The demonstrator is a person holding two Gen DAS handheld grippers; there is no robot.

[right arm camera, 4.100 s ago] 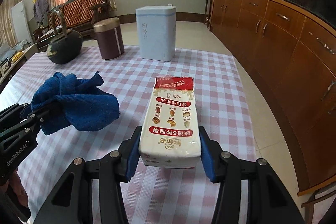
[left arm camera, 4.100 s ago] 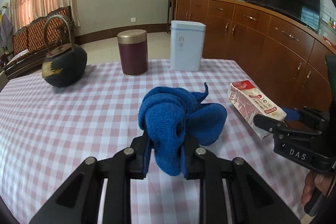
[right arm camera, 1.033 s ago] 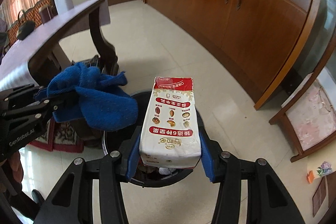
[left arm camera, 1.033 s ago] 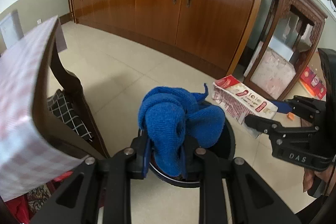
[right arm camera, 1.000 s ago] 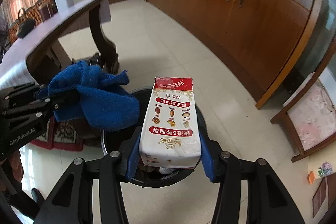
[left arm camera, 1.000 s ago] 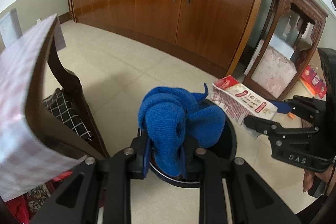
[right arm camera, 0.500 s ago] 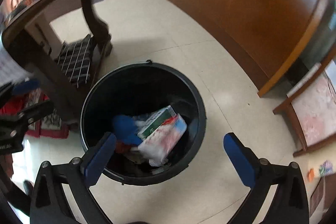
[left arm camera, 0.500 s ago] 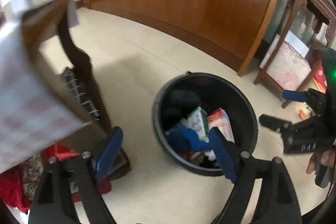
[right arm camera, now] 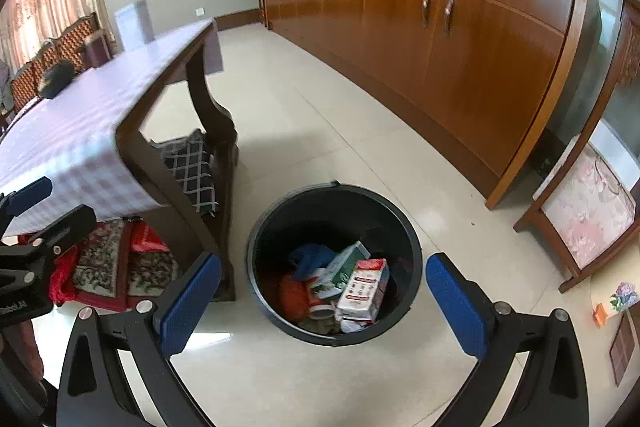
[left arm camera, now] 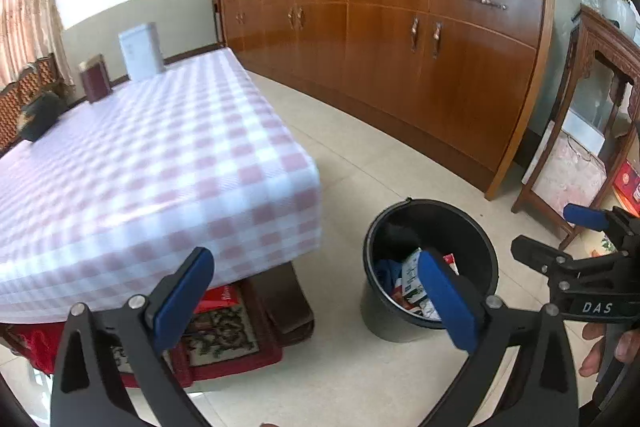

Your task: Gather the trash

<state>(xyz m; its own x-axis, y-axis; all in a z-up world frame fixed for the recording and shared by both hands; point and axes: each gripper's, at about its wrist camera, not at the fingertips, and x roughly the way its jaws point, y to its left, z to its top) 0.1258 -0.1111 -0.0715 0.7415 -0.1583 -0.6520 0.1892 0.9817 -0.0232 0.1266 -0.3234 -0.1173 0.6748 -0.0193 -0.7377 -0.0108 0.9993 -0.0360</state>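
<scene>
Both tools, left tool (left arm camera: 316, 295) opening and right tool (right arm camera: 323, 301) spread, hang empty above the black bin (right arm camera: 414, 259), where carton (right arm camera: 364, 289) and blue cloth (right arm camera: 310, 255) now lie, beside the checked surface (left arm camera: 140, 163).

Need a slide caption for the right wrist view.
Open right gripper above a black bin holding carton and blue cloth.

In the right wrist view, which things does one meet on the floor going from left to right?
Red rug → table leg → black bin → small wooden stand.
</scene>
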